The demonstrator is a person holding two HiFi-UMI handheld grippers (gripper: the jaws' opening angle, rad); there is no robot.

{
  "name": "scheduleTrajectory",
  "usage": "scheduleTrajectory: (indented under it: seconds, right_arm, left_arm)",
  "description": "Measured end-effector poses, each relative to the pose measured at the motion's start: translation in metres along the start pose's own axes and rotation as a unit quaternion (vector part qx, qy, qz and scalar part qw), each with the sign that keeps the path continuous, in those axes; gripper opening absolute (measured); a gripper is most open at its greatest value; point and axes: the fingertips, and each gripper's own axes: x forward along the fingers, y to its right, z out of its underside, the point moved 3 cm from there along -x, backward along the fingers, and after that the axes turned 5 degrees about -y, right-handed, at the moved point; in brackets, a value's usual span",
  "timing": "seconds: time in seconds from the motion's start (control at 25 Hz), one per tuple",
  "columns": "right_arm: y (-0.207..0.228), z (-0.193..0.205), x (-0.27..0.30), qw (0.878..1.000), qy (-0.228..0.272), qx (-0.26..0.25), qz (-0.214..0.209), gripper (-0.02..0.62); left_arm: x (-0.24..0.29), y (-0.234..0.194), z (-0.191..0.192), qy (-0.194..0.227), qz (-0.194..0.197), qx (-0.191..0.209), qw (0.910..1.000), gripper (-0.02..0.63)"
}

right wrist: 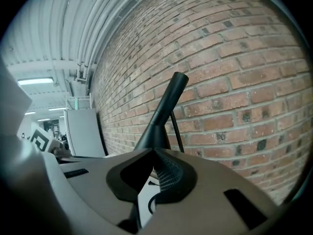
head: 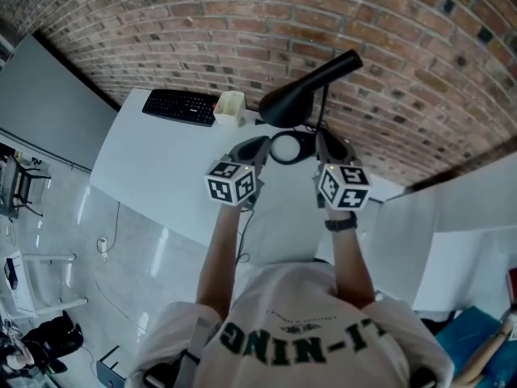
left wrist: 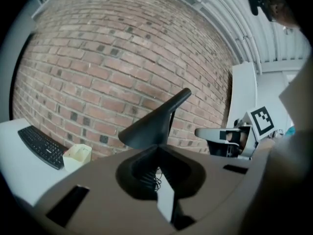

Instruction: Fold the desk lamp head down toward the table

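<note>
A white desk (head: 153, 176) stands against a brick wall (head: 242, 23), with a keyboard (head: 179, 106) and a cream tub (head: 230, 108) near its far edge. The desk lamp head (head: 284, 103), a black cone, sits just beyond both tongs. Its wide mouth is low and angled toward the desk, and its narrow tail rises toward the wall. The left tongs (left wrist: 157, 150) are closed on nothing, and the right tongs (right wrist: 152, 153) are likewise closed and empty. Neither touches the lamp. Judging by that slope, the head looks already tipped down, with little left to do. Whether it can fold further I cannot tell.
</note>
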Motion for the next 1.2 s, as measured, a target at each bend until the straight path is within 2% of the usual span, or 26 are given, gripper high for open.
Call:
scheduleTrajectory:
  seconds: [0.2, 0.48, 0.6, 1.0, 1.2]
  right_arm:
    - [-0.017, 0.003, -0.015, 1.0, 0.002, -0.019, -0.006, 0.006]
    - [-0.047, 0.003, -0.04, 0.998, 0.022, -0.063, -0.016, 0.006]
    - [-0.047, 0.001, -0.046, 0.997, 0.028, -0.07, -0.005, 0.005]
    - [-0.058, 0.012, -0.065, 0.997, 0.04, -0.071, 0.005, 0.006]
    - [-0.058, 0.019, -0.062, 0.997, 0.031, -0.076, 0.004, 0.005]
  left_arm:
    - [-0.032, 0.022, -0.02, 0.049, -0.044, 0.051, 0.9965, -0.002]
    - [-0.072, 0.043, -0.023, 0.097, -0.106, 0.084, 0.9861, 0.0]
    - [-0.076, 0.049, -0.029, 0.109, -0.115, 0.091, 0.9832, 0.0]
    - [-0.095, 0.052, -0.011, 0.096, -0.118, 0.102, 0.9831, -0.001]
    - [-0.087, 0.043, 0.013, 0.063, -0.12, 0.088, 0.9868, 0.0]
